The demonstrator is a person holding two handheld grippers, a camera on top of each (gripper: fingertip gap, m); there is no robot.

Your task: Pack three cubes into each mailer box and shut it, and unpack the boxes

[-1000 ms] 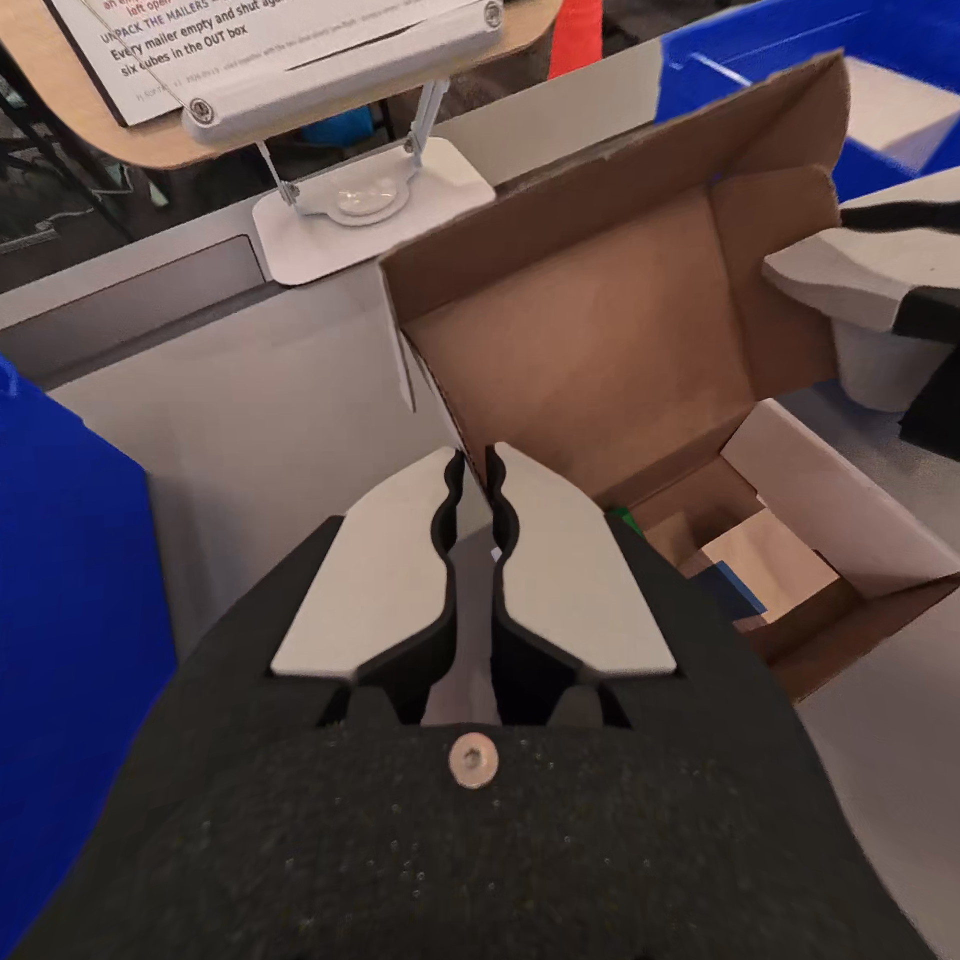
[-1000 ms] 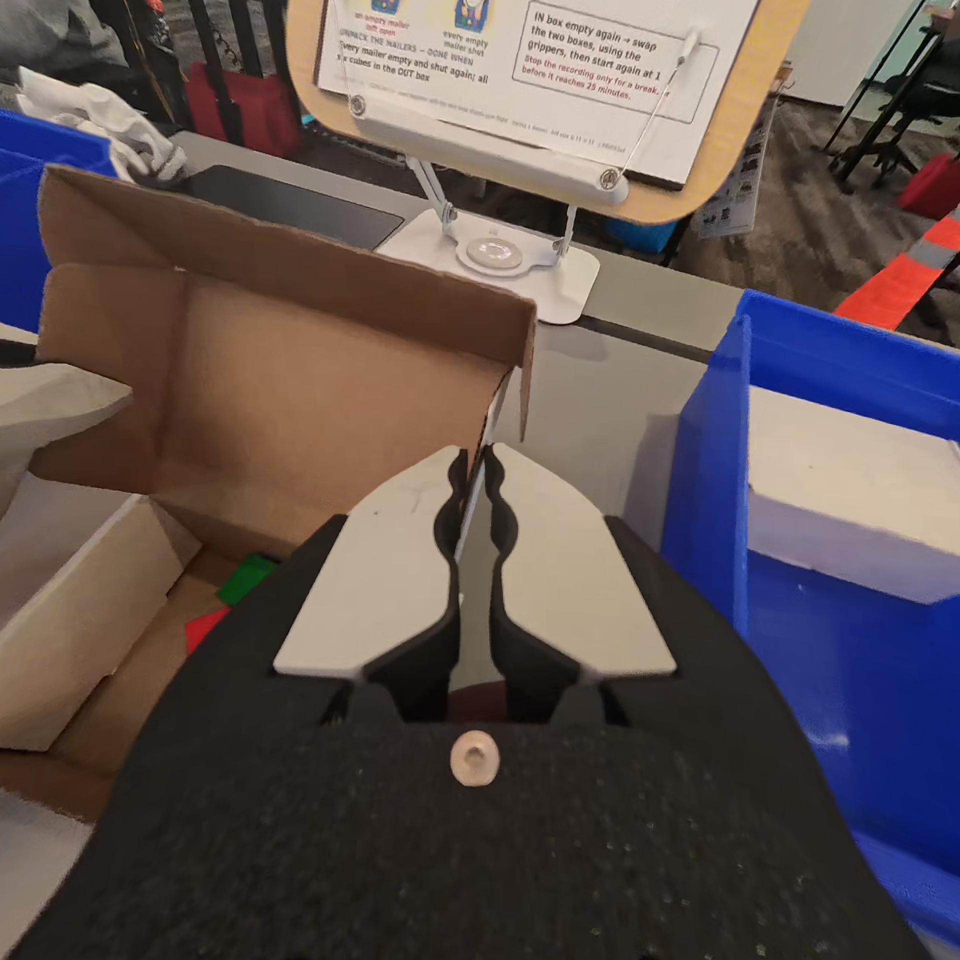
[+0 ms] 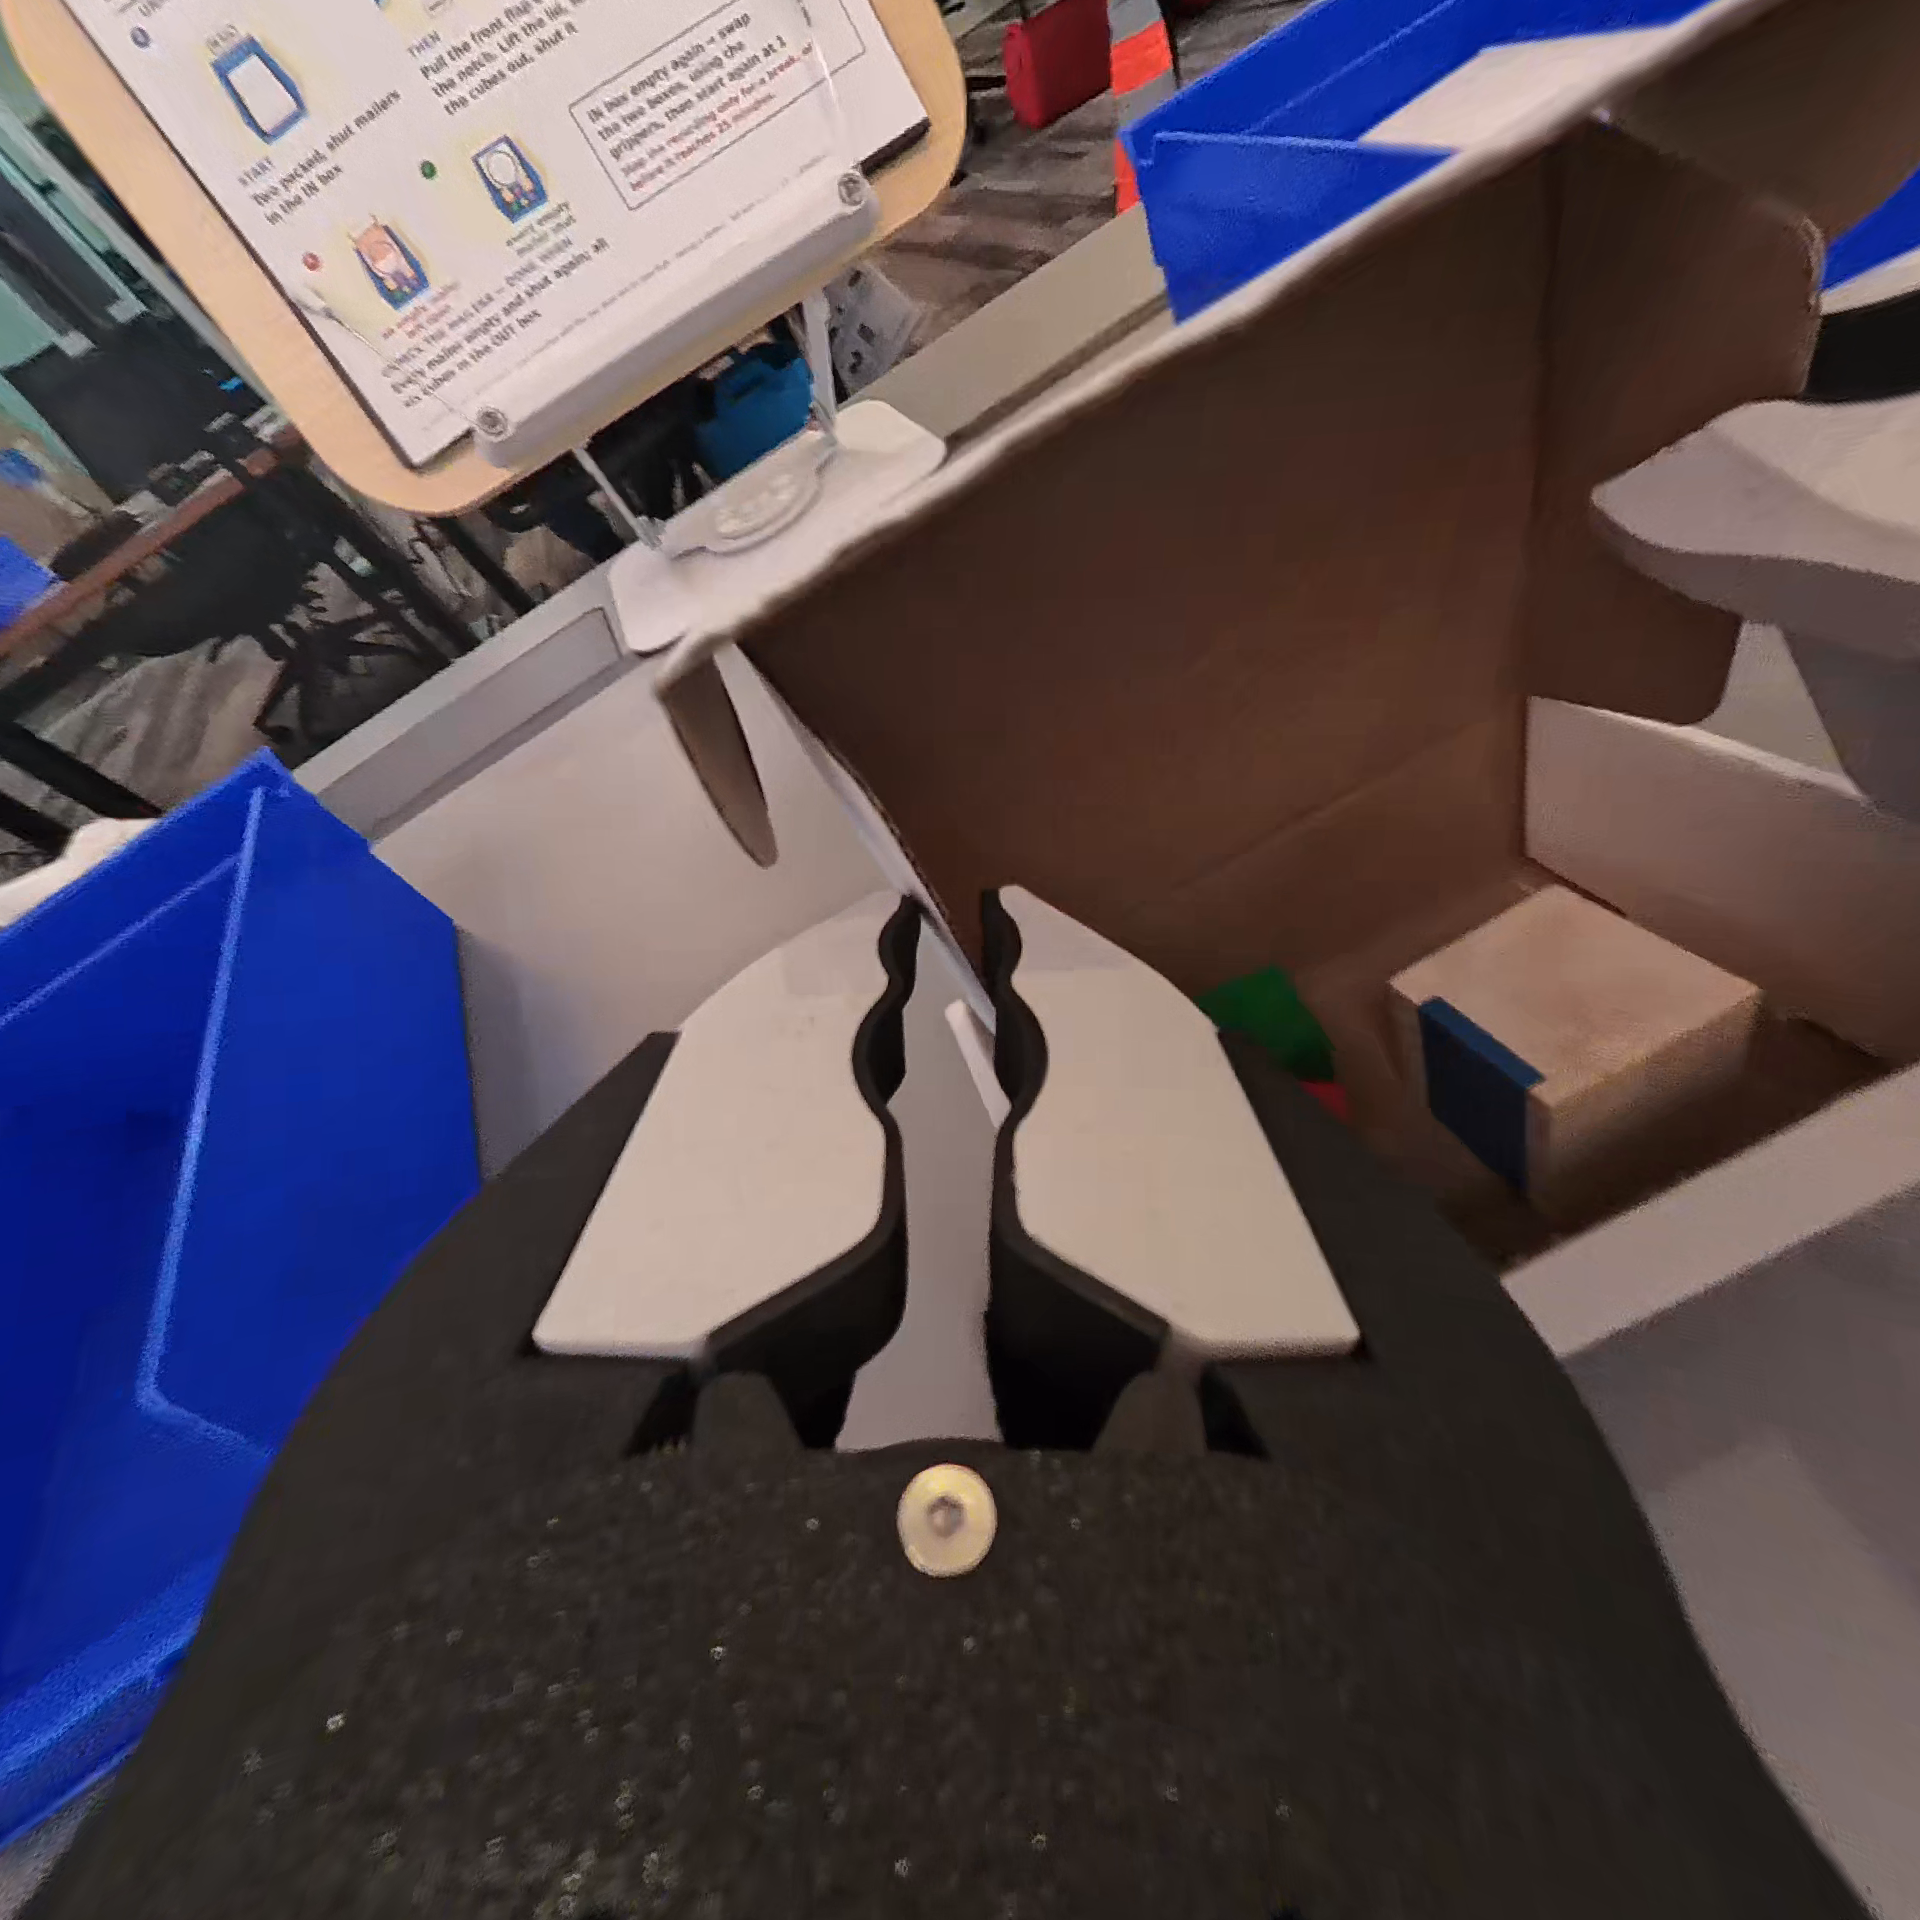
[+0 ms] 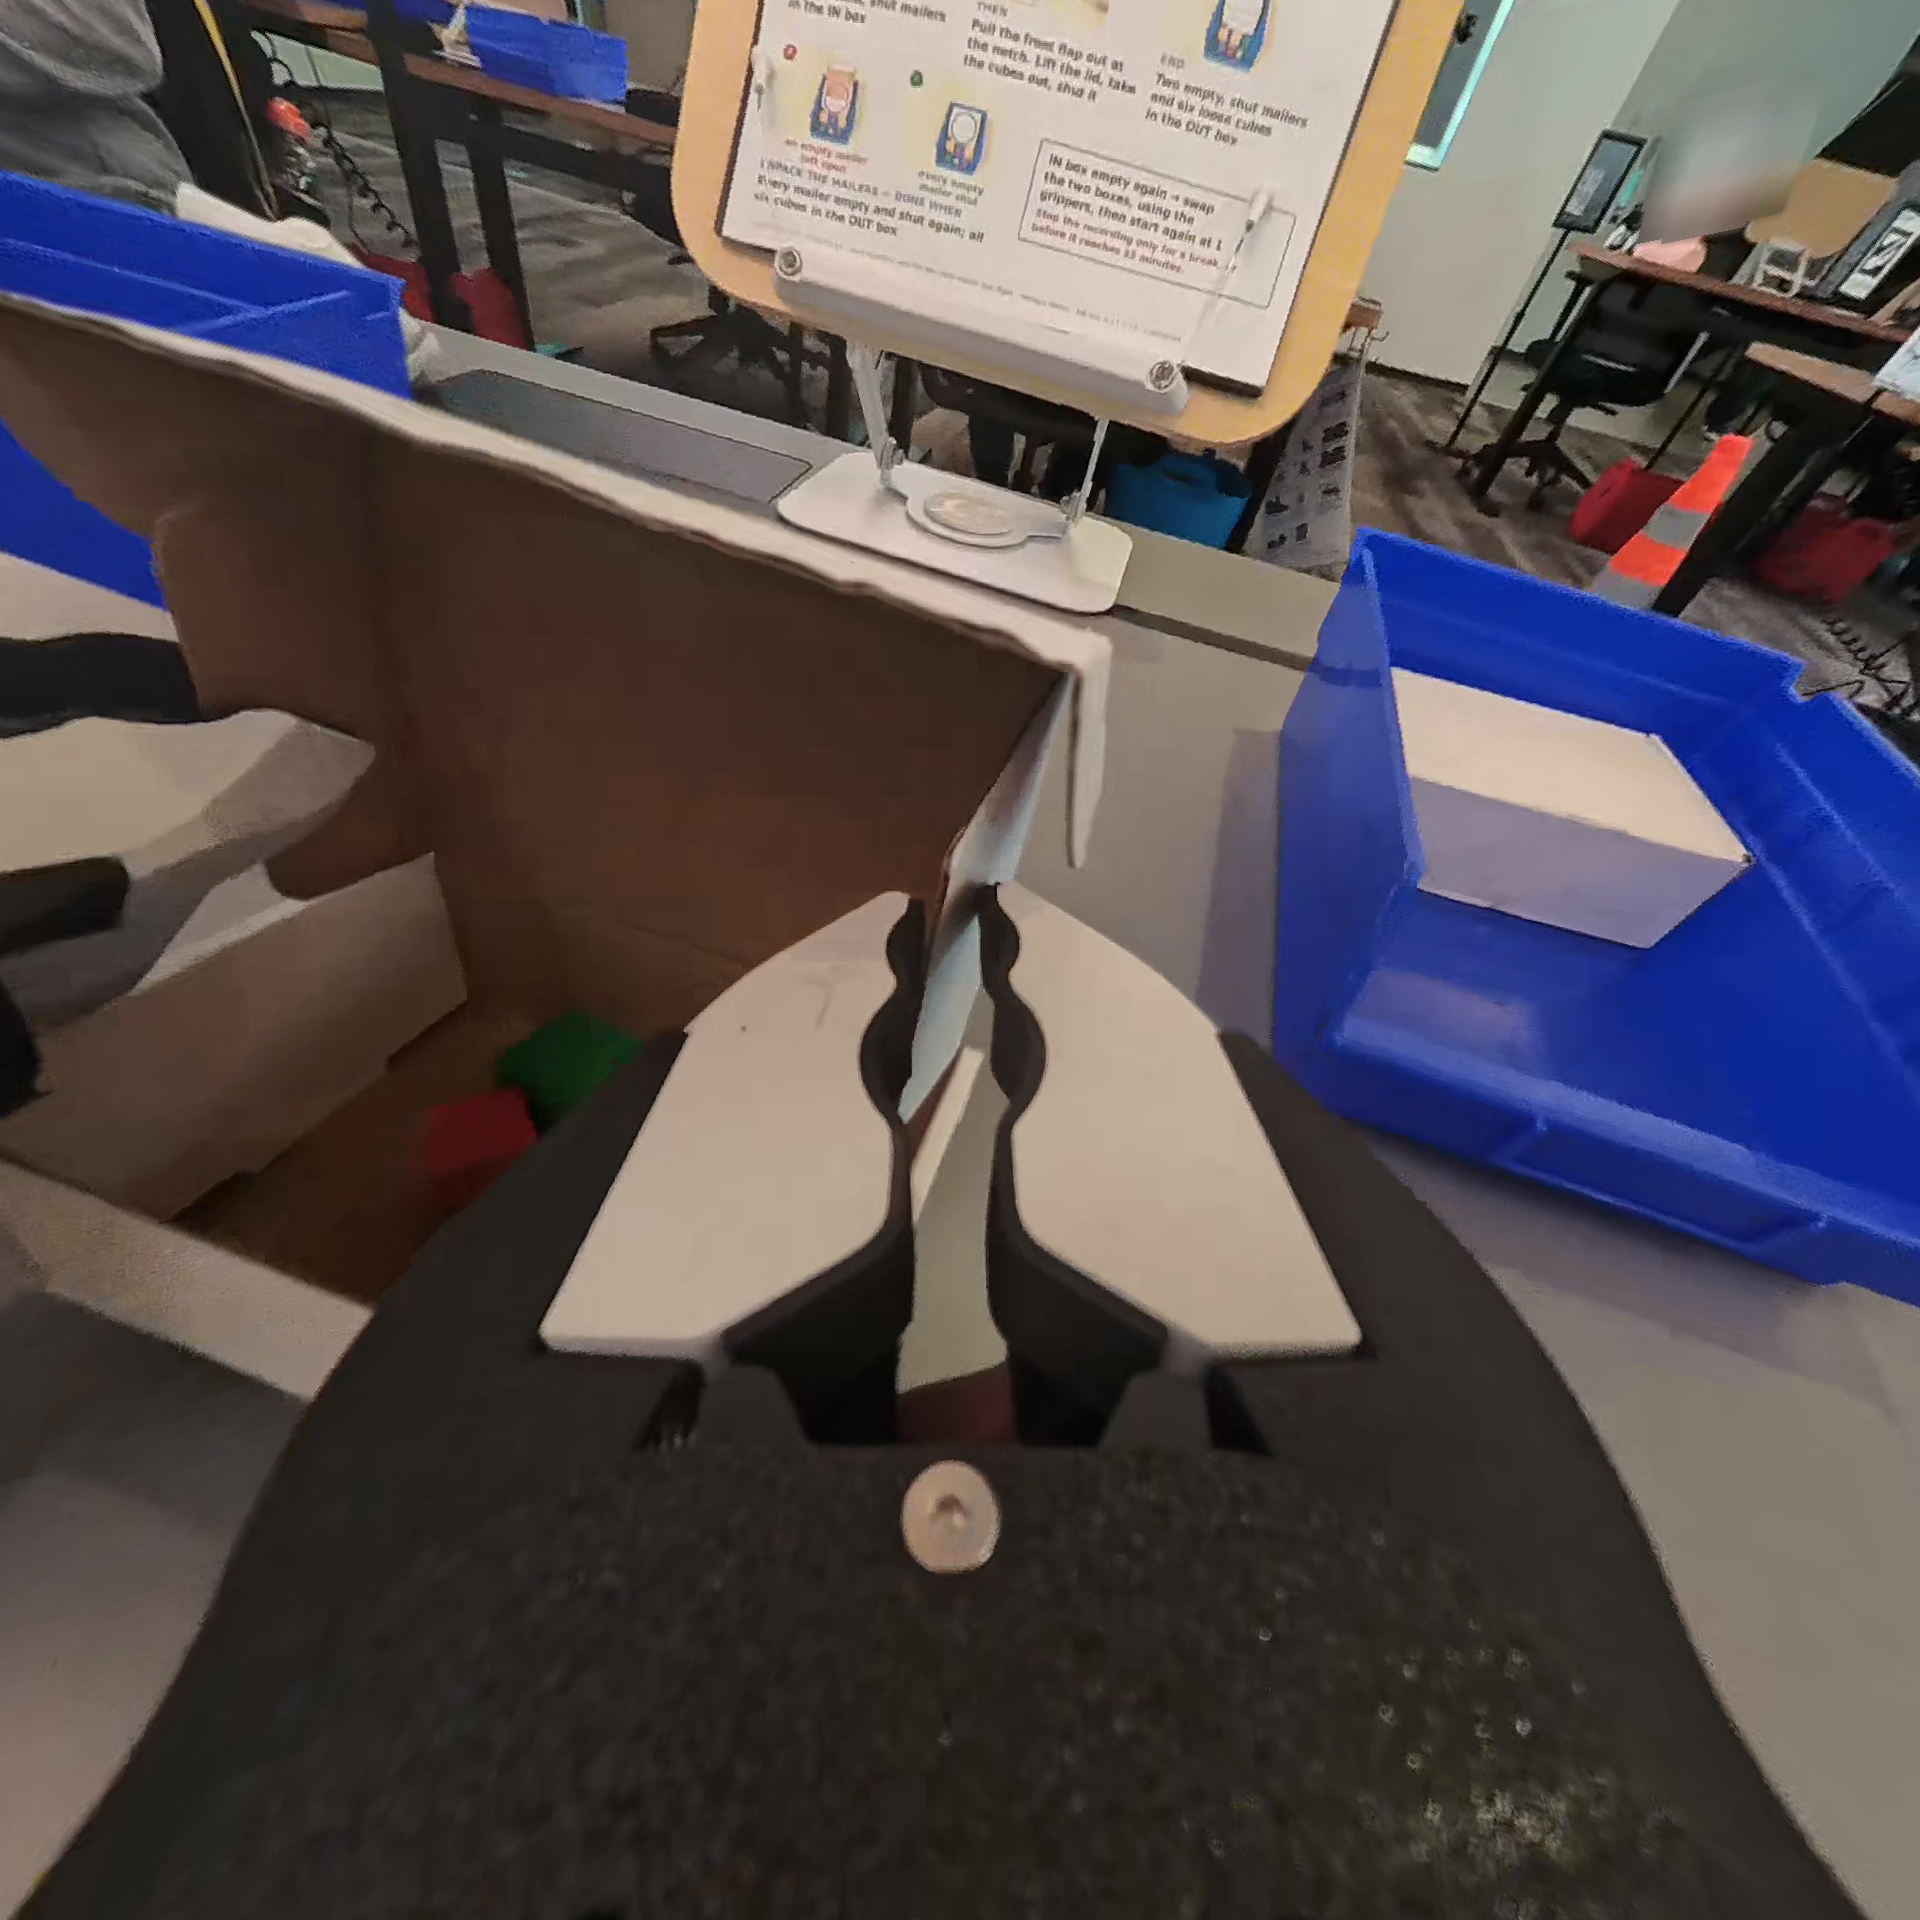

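Note:
An open mailer box, white outside and brown inside, stands with its lid [image 3: 1247,623] raised. My left gripper [image 3: 951,914] is shut on the lid's left side edge. My right gripper [image 4: 954,904] is shut on the lid's [image 4: 623,707] right side edge. Inside the box lie a green cube [image 3: 1262,1013], a red cube [image 3: 1325,1096] and a wooden cube with a blue face [image 3: 1558,1049]. The green cube [image 4: 566,1049] and the red cube [image 4: 478,1138] also show in the right wrist view. Each view shows the other gripper's fingers at the lid's far edge.
A blue bin [image 3: 208,1143] stands left of the box. Another blue bin [image 4: 1558,1091] on the right holds a shut white mailer [image 4: 1558,821]. An instruction board on a white stand [image 4: 1039,156] is behind the box, at the table's back edge. The gap from one gripper's tips to the other's is roughly 12 centimeters. The green cube [image 4: 566,1049] is about 8 centimeters from my left fingertips.
Both grippers keep their hold on the lid's side edges and have tilted upward. The lid now stands closer and steeper in both views, and the cubes show more.

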